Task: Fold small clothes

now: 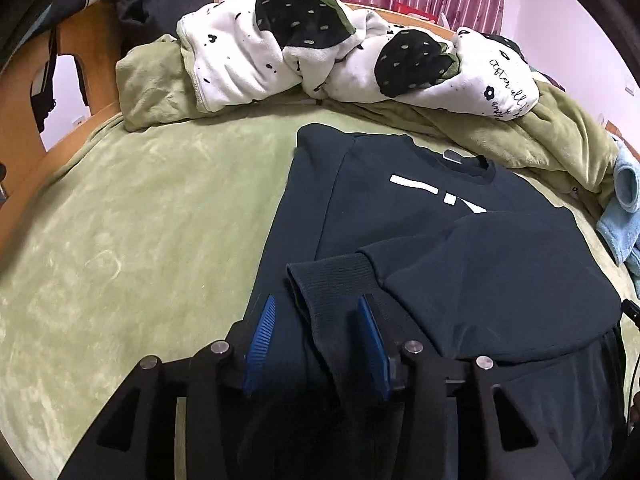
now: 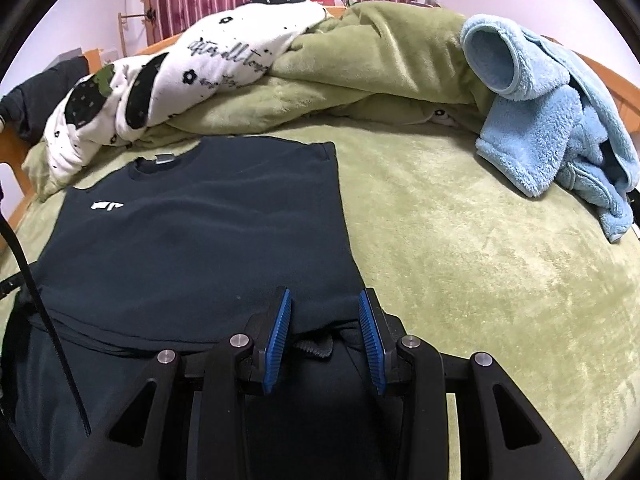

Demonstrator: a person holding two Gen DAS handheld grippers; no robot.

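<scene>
Left gripper [image 1: 316,308]: black angular linkage arms with triangular cut-outs, four round silver pivot screws, blue ribbed pads [image 1: 262,336] on the inner faces. Right gripper [image 2: 325,302]: same build, same blue pads [image 2: 278,336]. Thin black cable [image 2: 44,312] at 9 o'clock in the right view.

- Even, soft indoor light in both views, no harsh glare.
- Fisheye bending is strong; black vignette fills the corners at 1, 5, 7 and 11 o'clock.
- Dark sweatshirt [image 1: 460,248] swallows detail; faint shadows beneath it.
- Focus mostly sharp, softening toward the rims.
</scene>
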